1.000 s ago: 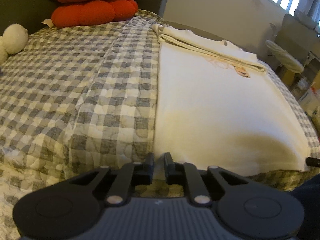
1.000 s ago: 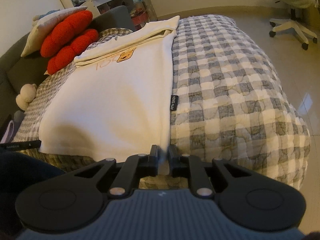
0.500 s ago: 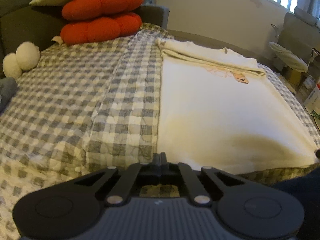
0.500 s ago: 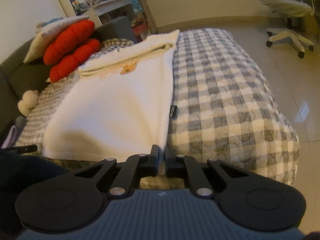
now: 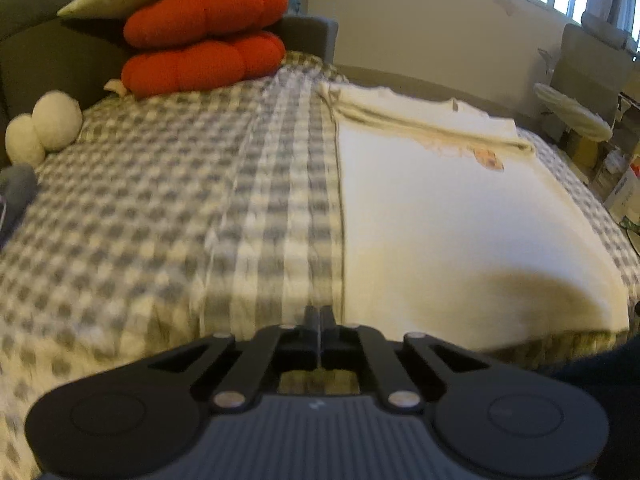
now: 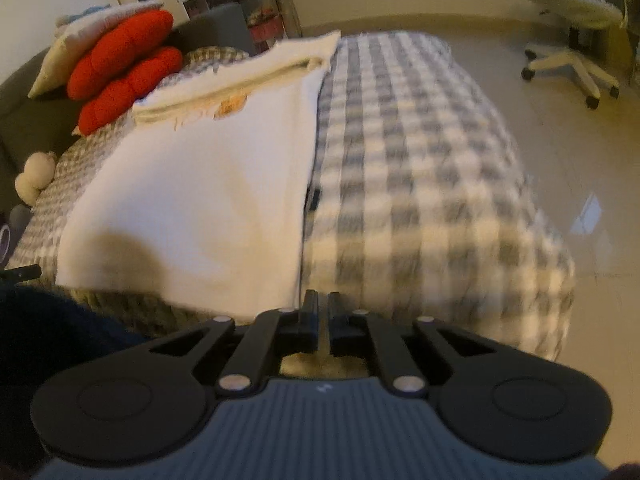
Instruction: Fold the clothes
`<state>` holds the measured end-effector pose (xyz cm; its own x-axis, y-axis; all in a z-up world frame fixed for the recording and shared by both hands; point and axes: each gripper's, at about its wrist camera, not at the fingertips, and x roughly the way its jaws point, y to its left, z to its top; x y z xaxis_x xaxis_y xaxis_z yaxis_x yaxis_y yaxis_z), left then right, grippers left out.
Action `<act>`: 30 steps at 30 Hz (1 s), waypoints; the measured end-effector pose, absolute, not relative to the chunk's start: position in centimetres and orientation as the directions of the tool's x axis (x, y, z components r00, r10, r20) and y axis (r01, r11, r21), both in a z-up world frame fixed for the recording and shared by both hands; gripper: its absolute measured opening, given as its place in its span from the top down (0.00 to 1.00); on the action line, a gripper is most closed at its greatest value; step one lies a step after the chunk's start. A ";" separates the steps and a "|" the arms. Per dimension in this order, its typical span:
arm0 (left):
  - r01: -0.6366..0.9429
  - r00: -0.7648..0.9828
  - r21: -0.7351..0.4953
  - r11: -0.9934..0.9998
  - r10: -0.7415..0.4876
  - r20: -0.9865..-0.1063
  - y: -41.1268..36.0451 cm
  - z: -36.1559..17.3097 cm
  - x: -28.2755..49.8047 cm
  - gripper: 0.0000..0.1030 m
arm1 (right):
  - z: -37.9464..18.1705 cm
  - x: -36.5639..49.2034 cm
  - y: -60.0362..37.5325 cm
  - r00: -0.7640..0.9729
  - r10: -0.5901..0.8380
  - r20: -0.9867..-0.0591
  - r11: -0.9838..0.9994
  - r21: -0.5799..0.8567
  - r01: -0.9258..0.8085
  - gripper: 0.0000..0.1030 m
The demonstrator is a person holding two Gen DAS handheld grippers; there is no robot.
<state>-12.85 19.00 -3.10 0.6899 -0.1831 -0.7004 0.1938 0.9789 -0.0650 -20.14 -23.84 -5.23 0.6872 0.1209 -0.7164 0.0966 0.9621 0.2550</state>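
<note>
Lying flat on the checked bedspread (image 5: 168, 208), the cream shirt (image 5: 440, 220) has its top folded down. Left gripper (image 5: 320, 314) and right gripper (image 6: 322, 300) sit pinched shut at its near corners, apparently gripping the hem; cloth between the jaws is unclear.

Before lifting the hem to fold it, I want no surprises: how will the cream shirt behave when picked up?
The shirt probably goes floppy: it lies flat and drapes over the bed edge. It looks thick, since its folded top stands in a plump roll, so likely weighty. Held at two corners, the middle may sag.
</note>
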 end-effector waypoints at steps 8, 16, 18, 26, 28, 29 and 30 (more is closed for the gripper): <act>0.235 0.688 -0.058 0.970 -0.209 -0.695 14.7 -3.3 -5.4 0.95 | -3.9 -12.4 -23.7 0.736 0.147 -0.660 0.971 0.236 0.019 0.93; 0.263 0.700 -0.003 0.965 -0.193 -0.687 11.1 -4.8 0.7 0.95 | -5.2 -3.5 -22.1 0.739 0.151 -0.657 0.985 0.161 -0.058 0.93; 0.262 0.706 -0.014 0.965 -0.201 -0.679 11.5 -5.2 0.9 0.95 | -5.8 -2.8 -22.5 0.743 0.118 -0.659 0.989 0.141 -0.032 1.00; 0.272 0.715 -0.047 0.961 -0.234 -0.659 12.9 -3.8 1.4 0.95 | -5.1 -3.4 -24.1 0.770 0.102 -0.629 0.988 0.155 -0.005 1.00; 0.282 0.729 -0.043 0.959 -0.243 -0.641 12.5 -3.3 2.2 0.94 | -4.3 -2.7 -23.6 0.786 0.118 -0.607 0.988 0.147 -0.035 0.93; 0.284 0.732 -0.043 0.958 -0.246 -0.635 12.3 -3.2 2.7 0.94 | -4.1 -2.0 -23.4 0.789 0.123 -0.602 0.989 0.144 -0.045 0.93; 0.284 0.733 -0.045 0.958 -0.248 -0.633 12.0 -3.3 3.4 0.94 | -4.1 -1.1 -23.2 0.788 0.119 -0.605 0.990 0.134 -0.046 0.93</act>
<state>3.43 11.97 -3.25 0.7332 -0.2476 -0.6334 0.2841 0.9577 -0.0454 -1.08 -23.19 -4.15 0.7877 0.1187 -0.6045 -0.0465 0.9899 0.1338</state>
